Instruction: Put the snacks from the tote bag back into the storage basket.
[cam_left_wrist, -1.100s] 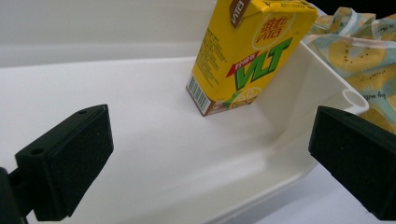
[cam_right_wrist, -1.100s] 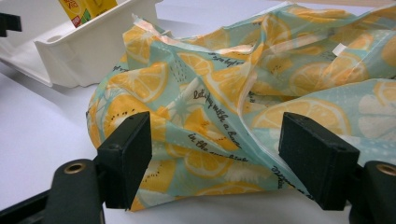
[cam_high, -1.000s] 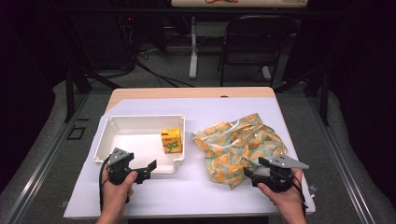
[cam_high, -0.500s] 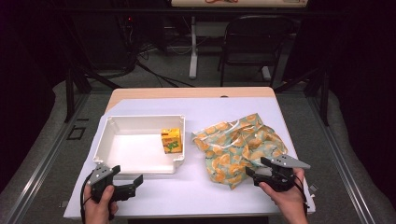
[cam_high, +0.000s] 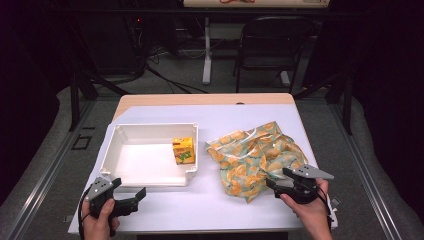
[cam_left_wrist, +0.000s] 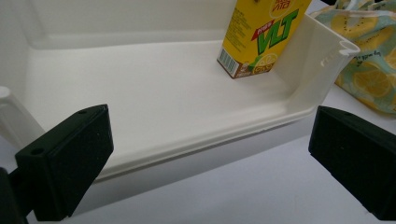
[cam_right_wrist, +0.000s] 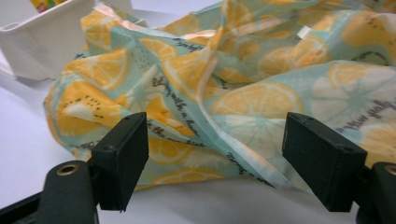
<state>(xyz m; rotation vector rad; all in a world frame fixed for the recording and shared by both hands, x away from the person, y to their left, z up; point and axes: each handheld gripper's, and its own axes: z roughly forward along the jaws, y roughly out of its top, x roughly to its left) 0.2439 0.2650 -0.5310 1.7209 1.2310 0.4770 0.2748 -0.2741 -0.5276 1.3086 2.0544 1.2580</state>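
A white tray (cam_high: 150, 126) sits on the left half of the white table (cam_high: 200, 210). A yellow juice carton (cam_high: 183, 150) stands upright in the tray's right end, and the left gripper view shows the carton (cam_left_wrist: 261, 37) against the tray wall (cam_left_wrist: 322, 60). A crumpled lemon-print bag (cam_high: 255, 155) lies to the right of the tray. My left gripper (cam_high: 130, 187) is open and empty near the table's front left, just short of the tray's front rim; its jaws (cam_left_wrist: 210, 163) stand wide. My right gripper (cam_high: 278, 178) is open at the bag's near edge (cam_right_wrist: 261, 93), pads off the fabric.
A corner of the tray (cam_right_wrist: 42, 42) shows left of the bag in the right gripper view. A black folding chair (cam_high: 275, 50) and a white stand leg (cam_high: 206, 55) are on the floor beyond the table's far edge. Bare table surface lies between my two grippers.
My left gripper has drawn back from the tray's front rim toward the near-left corner of the table. The right gripper, bag, tray and carton have stayed put.
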